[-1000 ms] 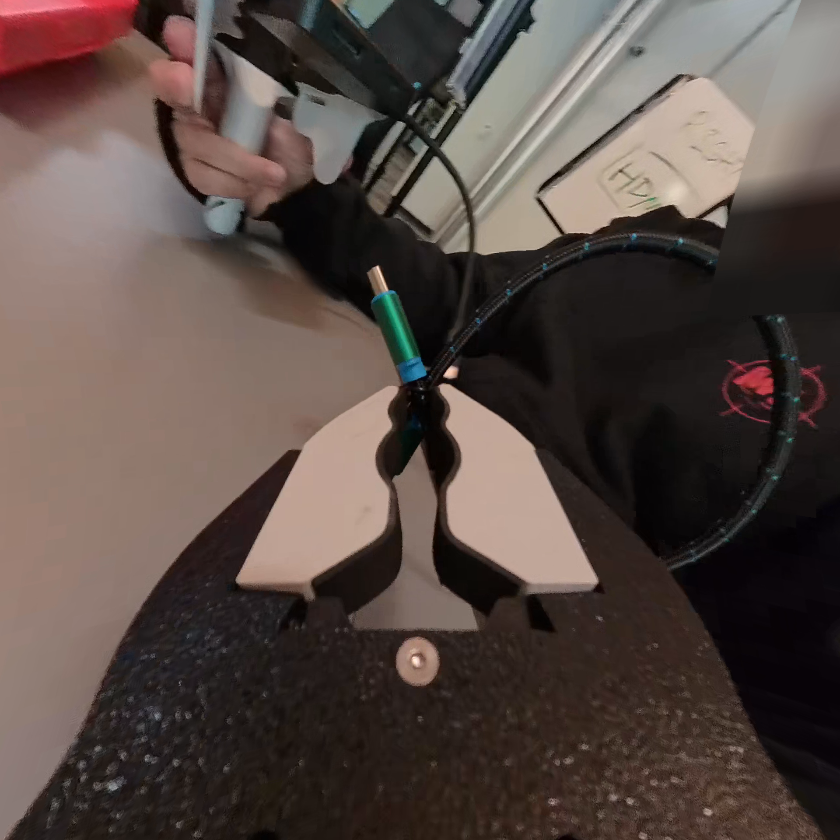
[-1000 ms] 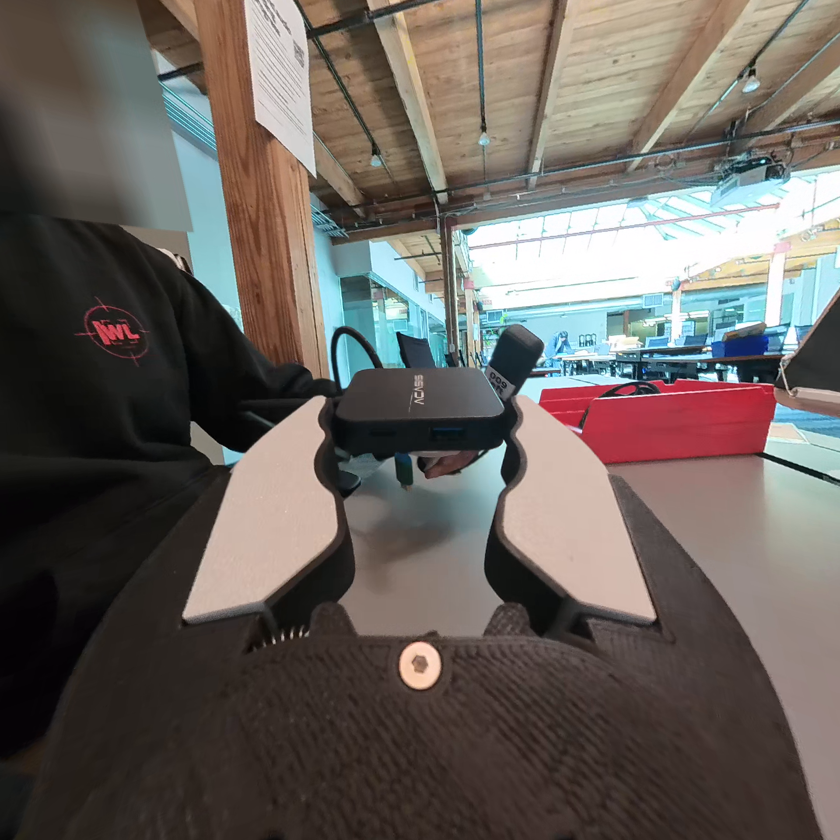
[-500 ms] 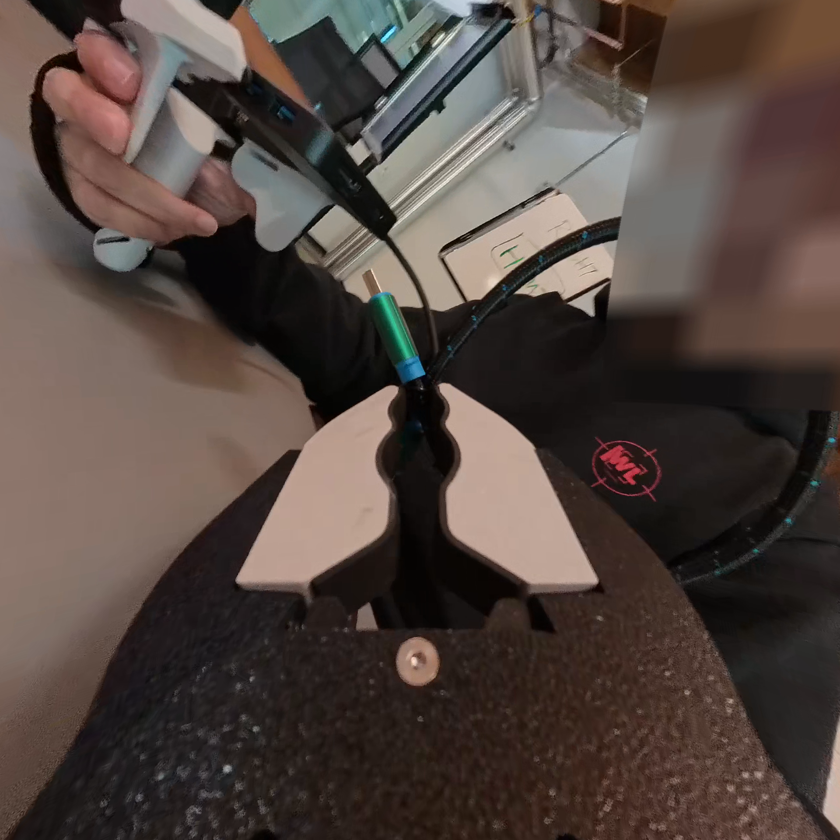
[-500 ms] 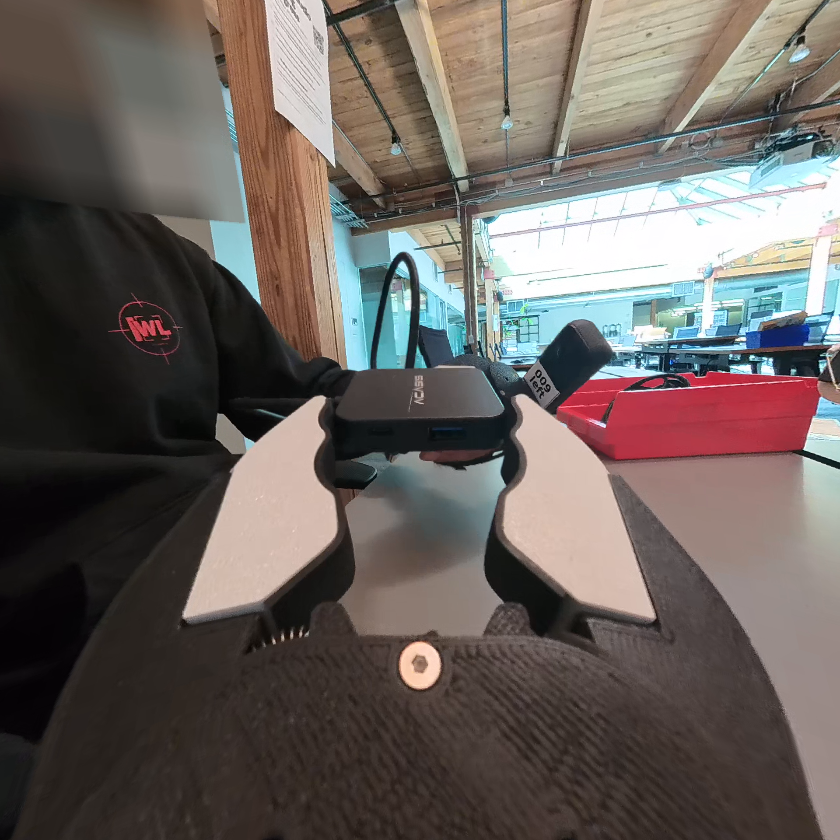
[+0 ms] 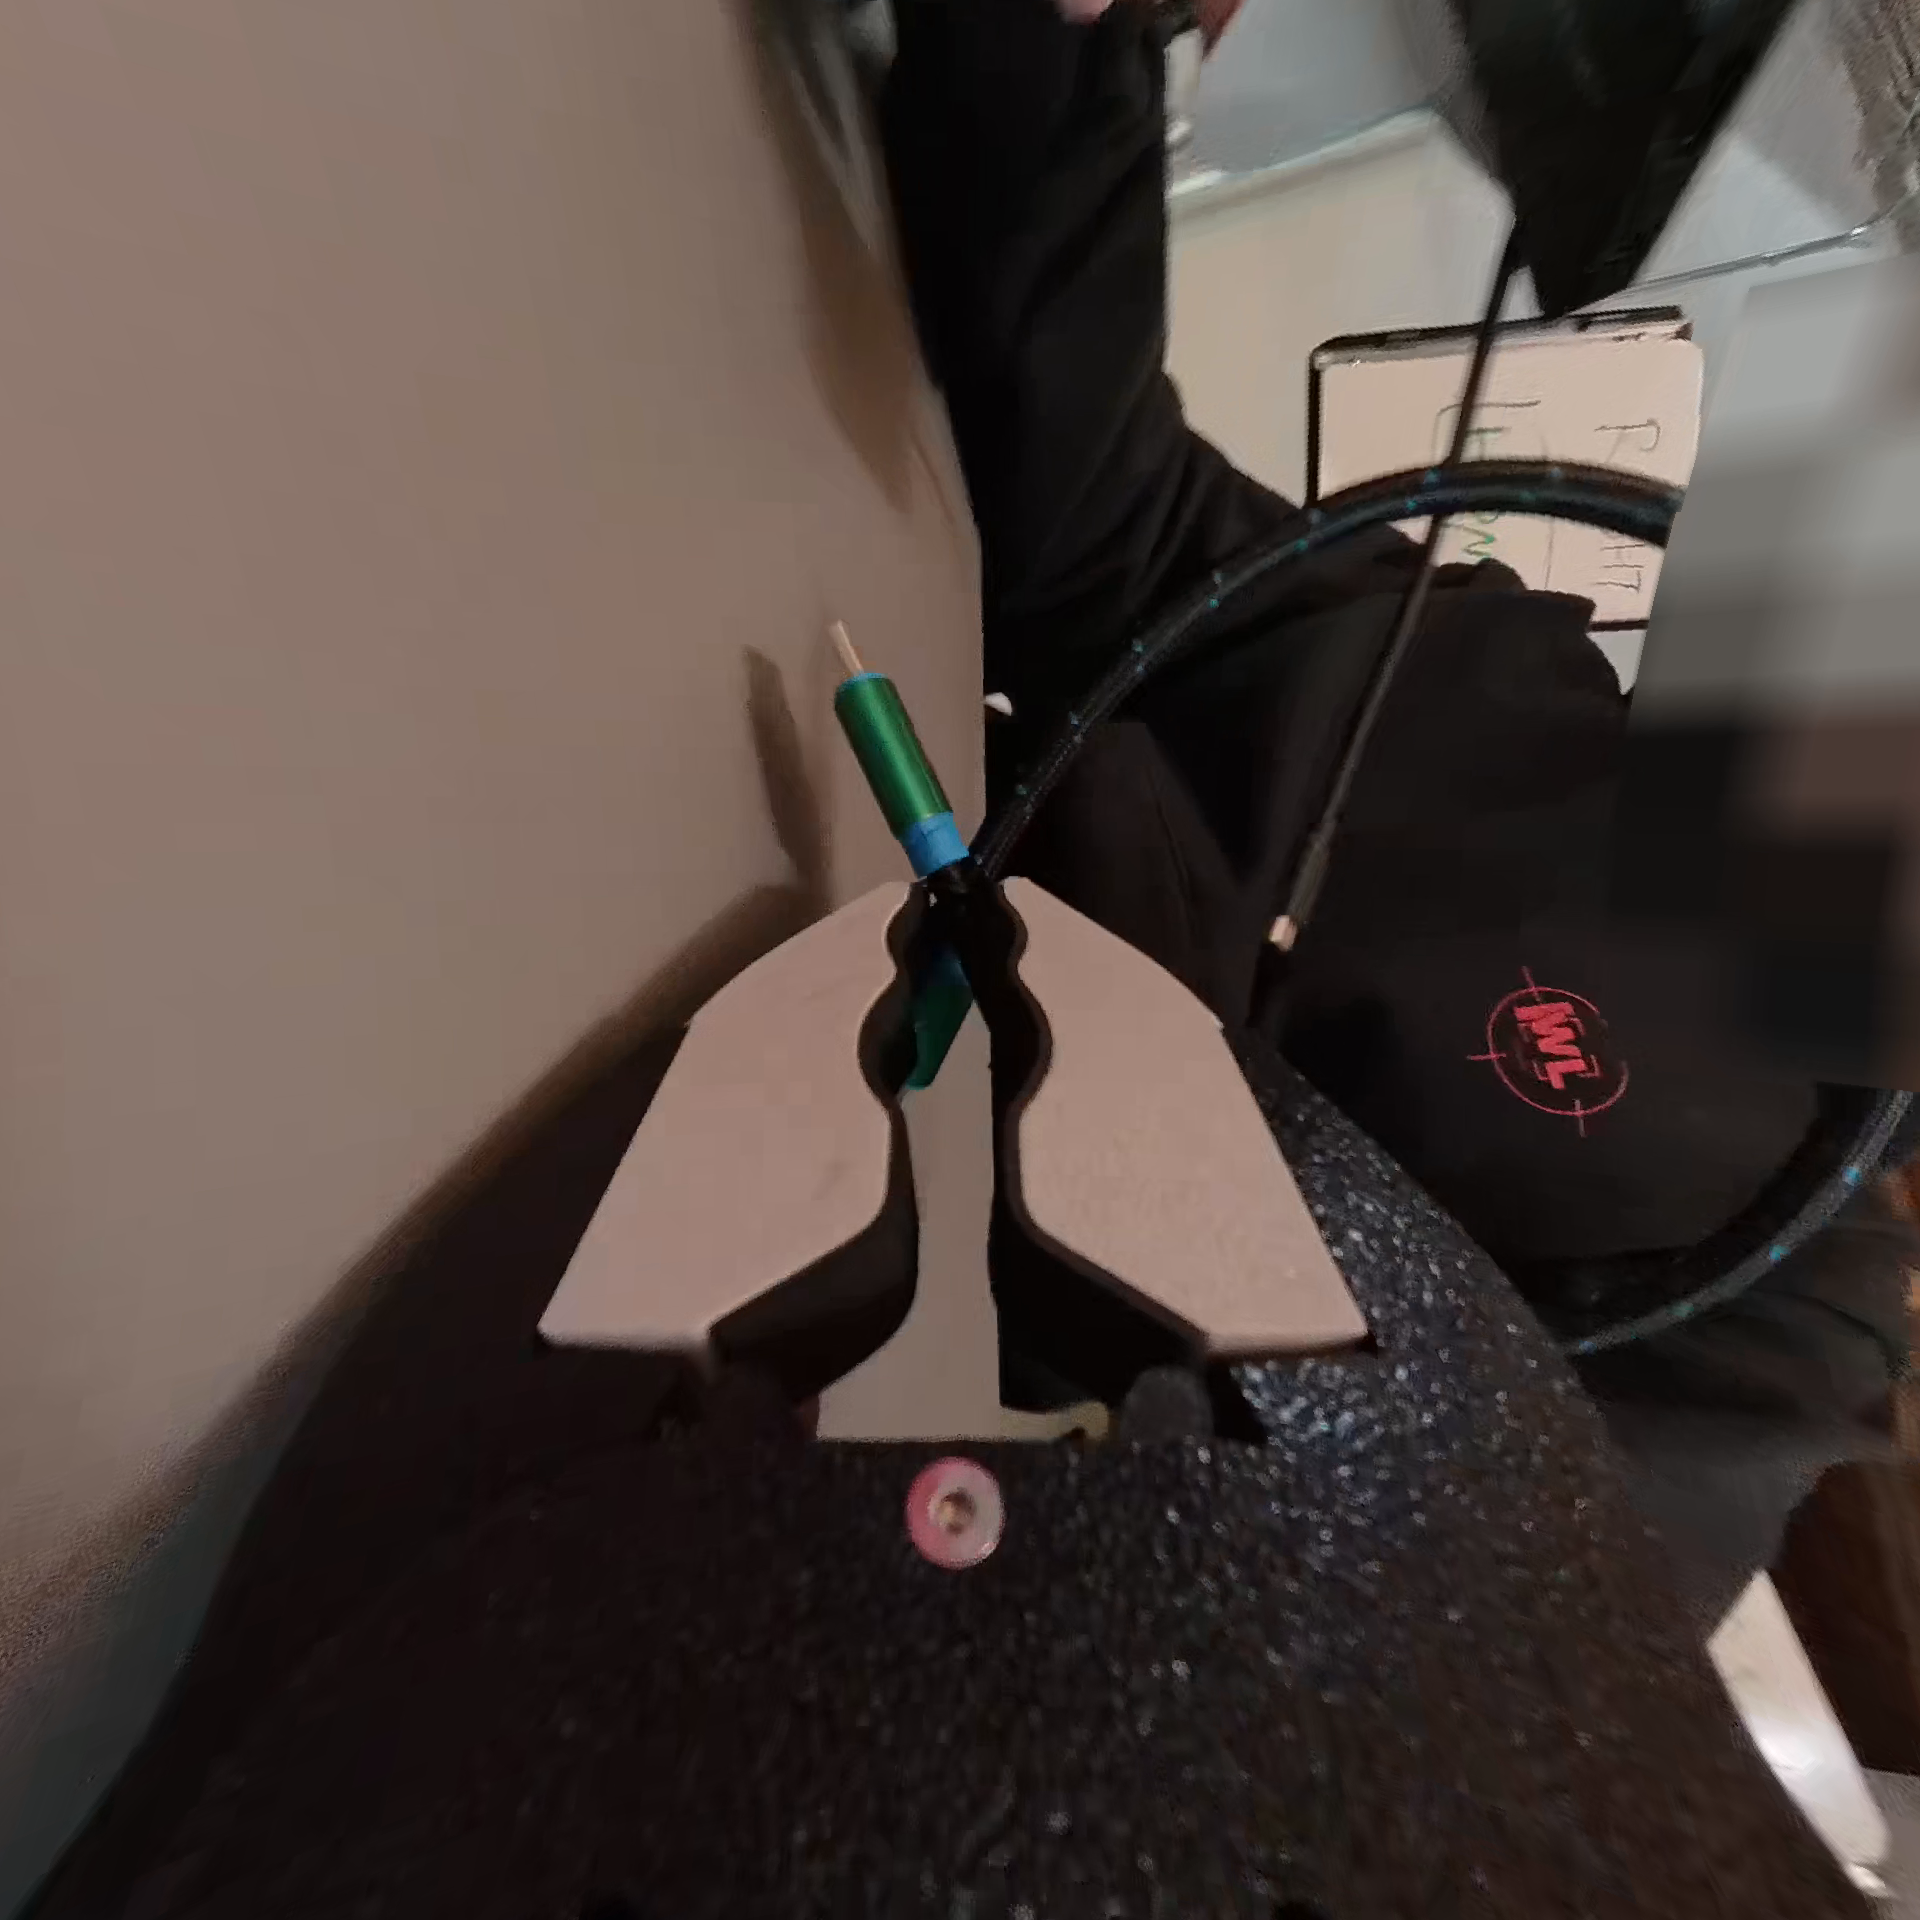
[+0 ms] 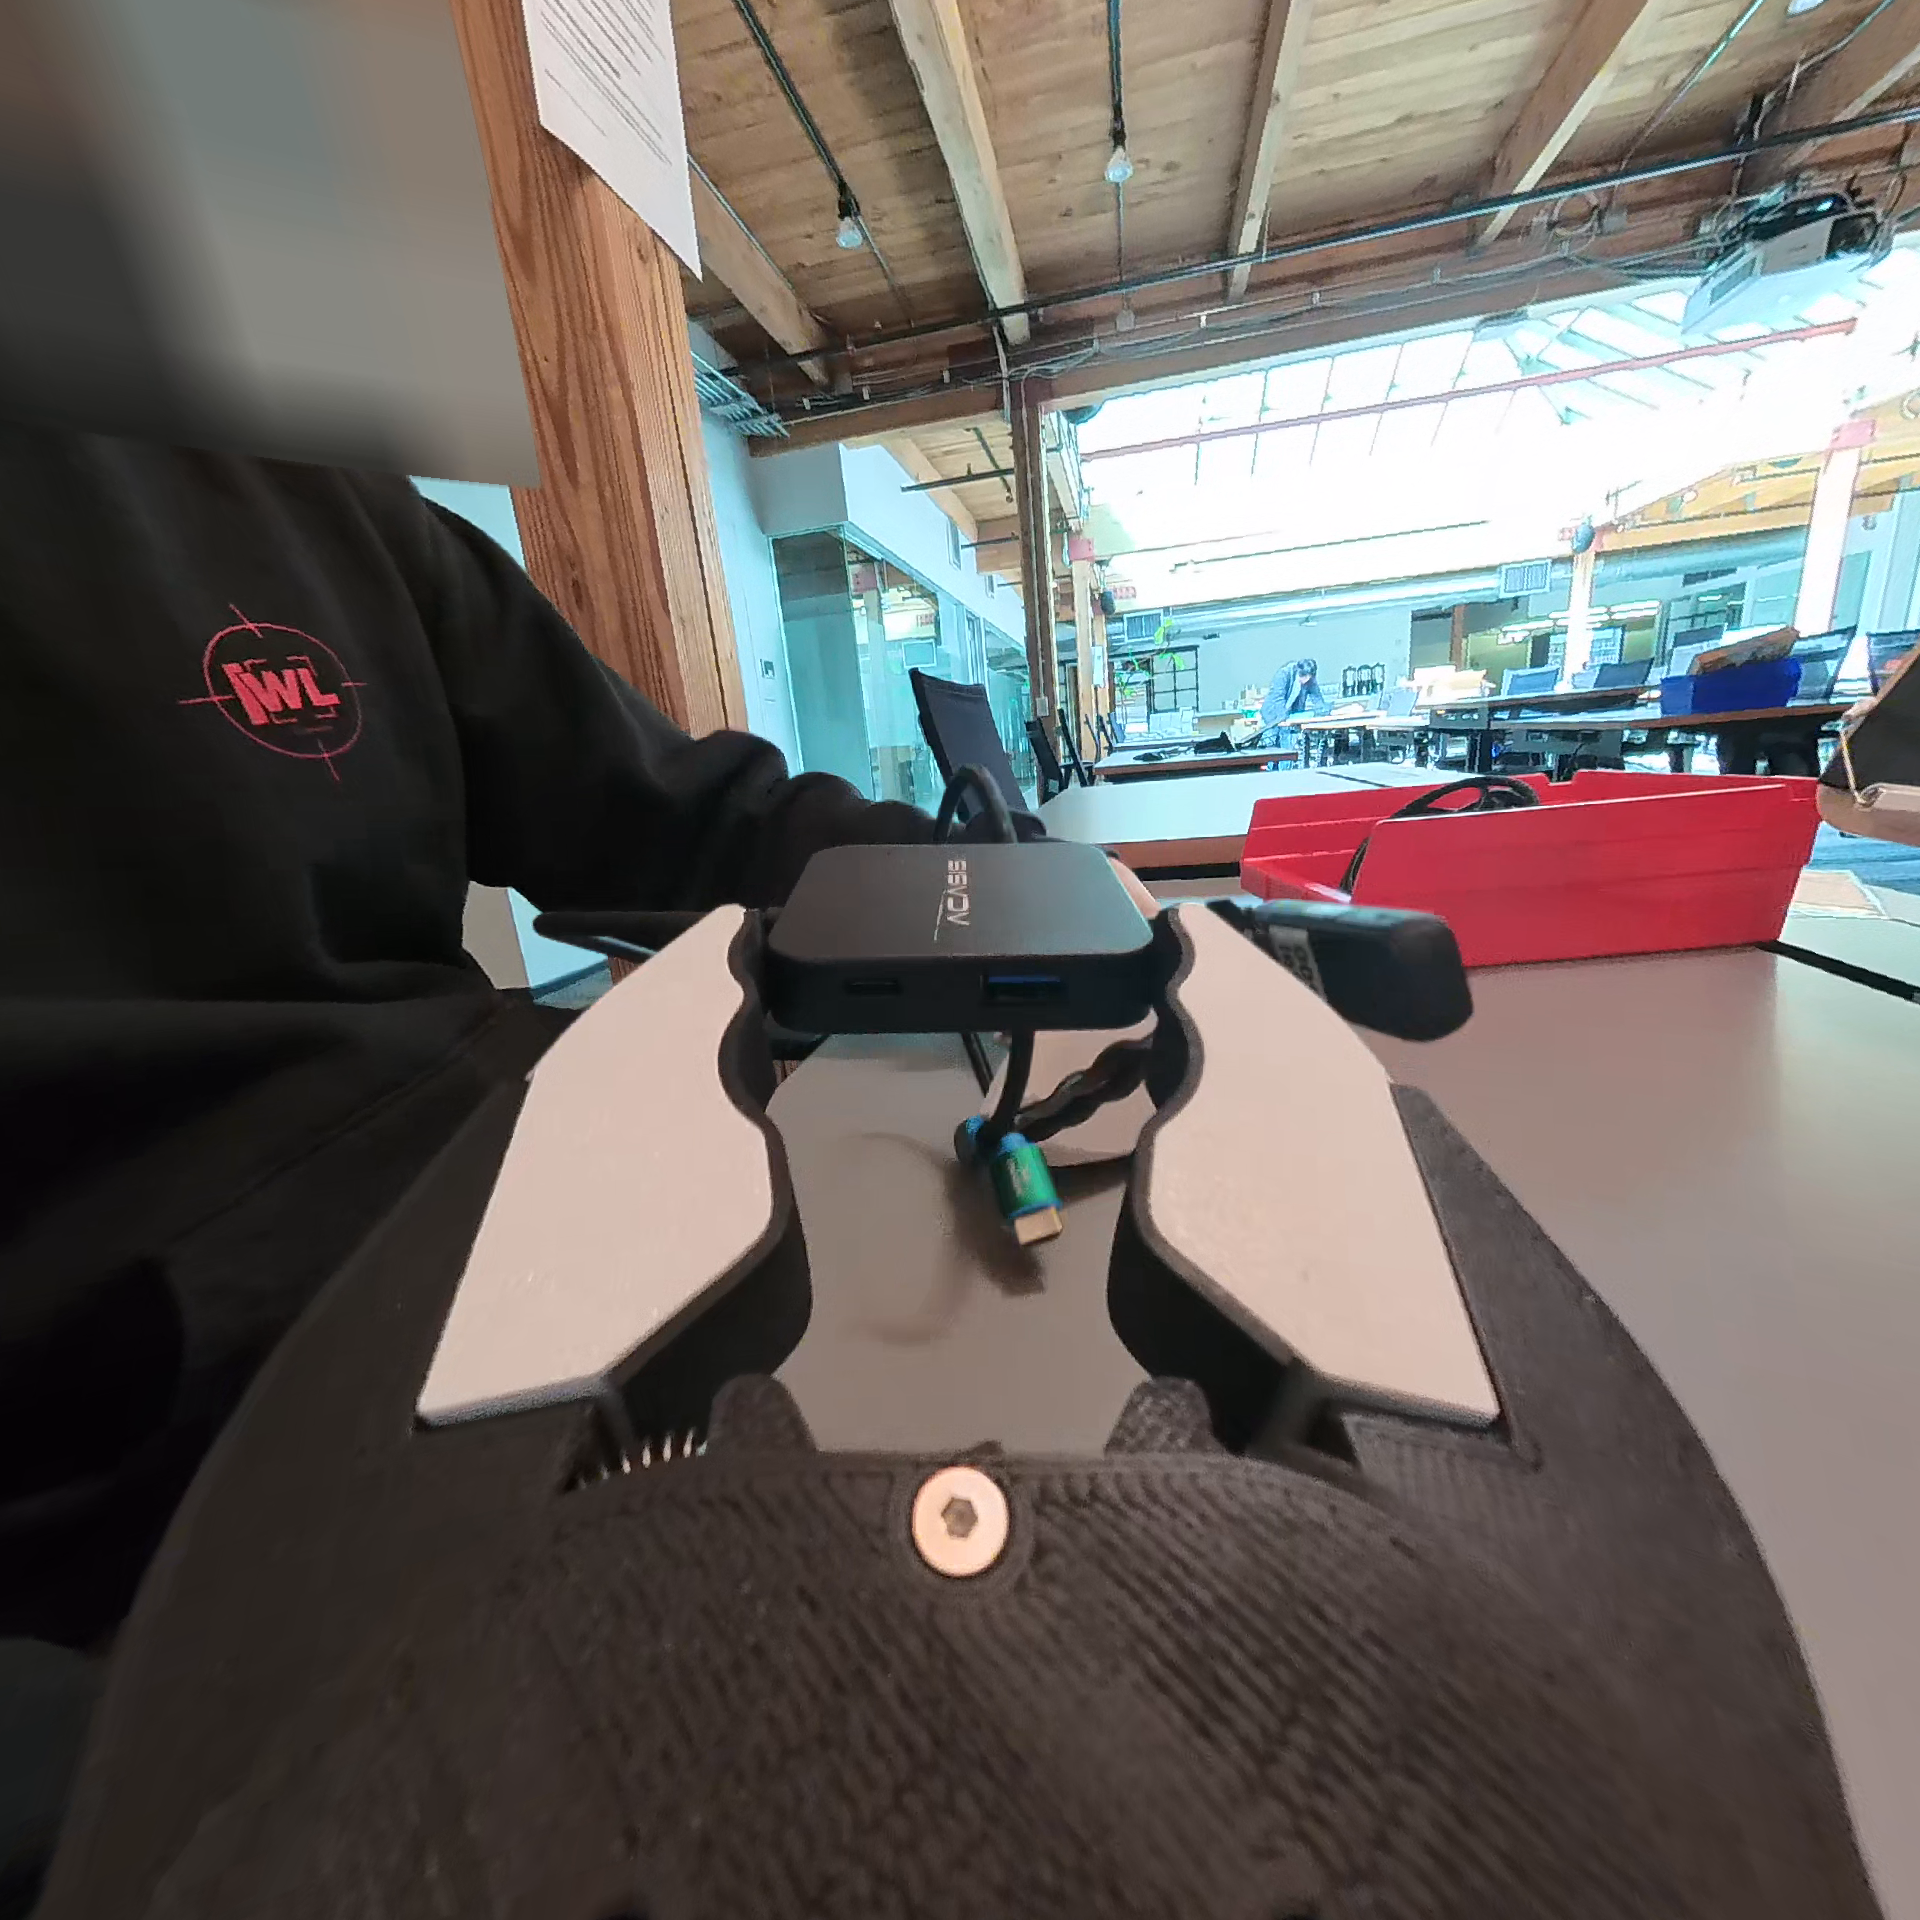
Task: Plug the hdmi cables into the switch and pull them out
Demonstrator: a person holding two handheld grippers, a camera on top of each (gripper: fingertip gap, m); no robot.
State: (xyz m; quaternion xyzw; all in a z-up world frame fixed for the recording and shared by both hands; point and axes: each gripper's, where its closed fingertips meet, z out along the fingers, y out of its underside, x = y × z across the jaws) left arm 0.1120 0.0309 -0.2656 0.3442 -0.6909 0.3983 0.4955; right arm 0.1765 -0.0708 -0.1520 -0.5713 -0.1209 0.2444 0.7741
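My right gripper (image 6: 961,935) is shut on a flat black switch (image 6: 956,914) and holds it above the table, with its front ports facing the camera. My left gripper (image 5: 961,894) is shut on a black braided HDMI cable (image 5: 1195,592) just behind its green plug (image 5: 894,758), which points up and away over the table. In the right wrist view the green plug (image 6: 1013,1184) sits below the switch, between the right fingers, unplugged. The switch's own thin black lead (image 5: 1382,665) hangs loose with a small connector at its end.
The grey table (image 6: 1662,1195) runs to the right, with a red bin (image 6: 1538,862) holding cables at its far side. The person's black sweater (image 6: 260,935) fills the left. A white board (image 5: 1507,416) lies on the floor beyond the table edge.
The left gripper has swung down with the plug, and the right gripper and switch have left its view. In the right wrist view, the green plug has appeared below the switch.
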